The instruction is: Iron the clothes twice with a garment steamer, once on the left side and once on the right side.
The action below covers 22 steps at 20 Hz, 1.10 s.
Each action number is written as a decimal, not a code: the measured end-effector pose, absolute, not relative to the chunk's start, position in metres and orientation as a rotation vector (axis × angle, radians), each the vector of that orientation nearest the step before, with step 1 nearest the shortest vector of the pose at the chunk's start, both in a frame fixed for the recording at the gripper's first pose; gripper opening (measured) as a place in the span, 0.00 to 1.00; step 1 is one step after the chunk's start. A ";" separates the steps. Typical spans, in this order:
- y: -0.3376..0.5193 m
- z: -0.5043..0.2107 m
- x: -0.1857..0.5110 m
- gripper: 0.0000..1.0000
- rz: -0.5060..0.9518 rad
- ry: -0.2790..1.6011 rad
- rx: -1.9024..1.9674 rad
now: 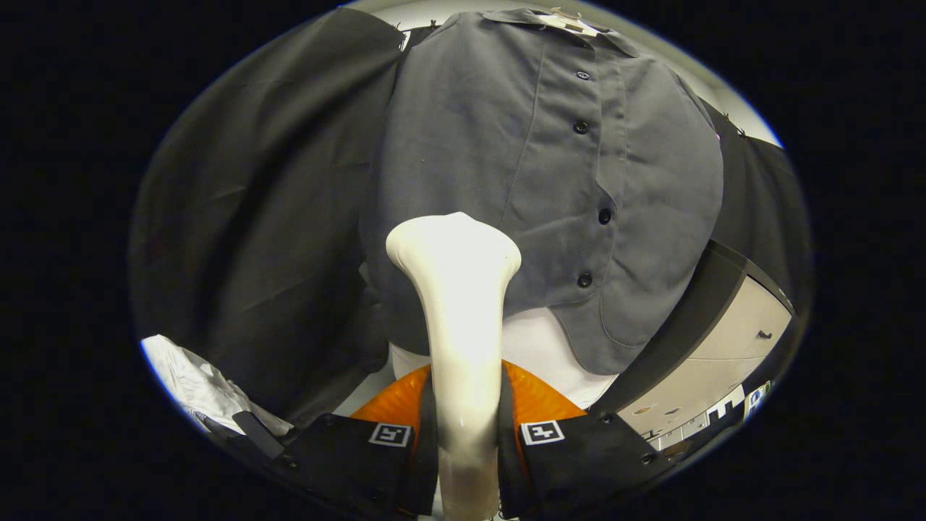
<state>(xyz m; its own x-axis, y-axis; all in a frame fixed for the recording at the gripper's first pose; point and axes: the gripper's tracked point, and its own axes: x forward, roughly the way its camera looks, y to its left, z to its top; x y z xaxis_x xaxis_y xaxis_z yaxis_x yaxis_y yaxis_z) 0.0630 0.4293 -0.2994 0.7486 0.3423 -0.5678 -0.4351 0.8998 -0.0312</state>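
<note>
Between the two fingers of my tool (466, 434) stood the white garment steamer (456, 304), its neck clamped from both sides, so the tool was closed tight on it and holding it upright. From that grip the neck rose and widened into a flat head, which sat against the lower front of the grey shirt (506, 145), just to the left of the shirt's button placket. Four dark buttons (581, 126) ran down that placket, the lowest of them level with the steamer head and a little to its right. The shirt hung beyond the steamer with its collar at the far top, its curved hem ending just right of the steamer neck. Below that hem, behind the steamer, I saw a white form (535, 347) that the shirt appeared to be dressed on. Left of the shirt hung a dark cloth (268, 202) with soft folds. Below that cloth, well left of the steamer, lay a crumpled white sheet (192, 380). Right of the shirt's hem a pale cabinet panel (731, 340) showed.
</note>
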 end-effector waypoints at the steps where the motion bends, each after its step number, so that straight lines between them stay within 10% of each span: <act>1: 0.429 -0.296 0.062 0.41 0.431 0.580 -0.162; 22: 0.300 -0.024 0.112 0.41 0.283 0.087 0.040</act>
<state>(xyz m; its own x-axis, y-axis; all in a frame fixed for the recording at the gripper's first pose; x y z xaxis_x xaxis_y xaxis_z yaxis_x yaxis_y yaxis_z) 0.1124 0.3003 -0.0245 0.9566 0.2803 -0.0800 -0.2769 0.9595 0.0512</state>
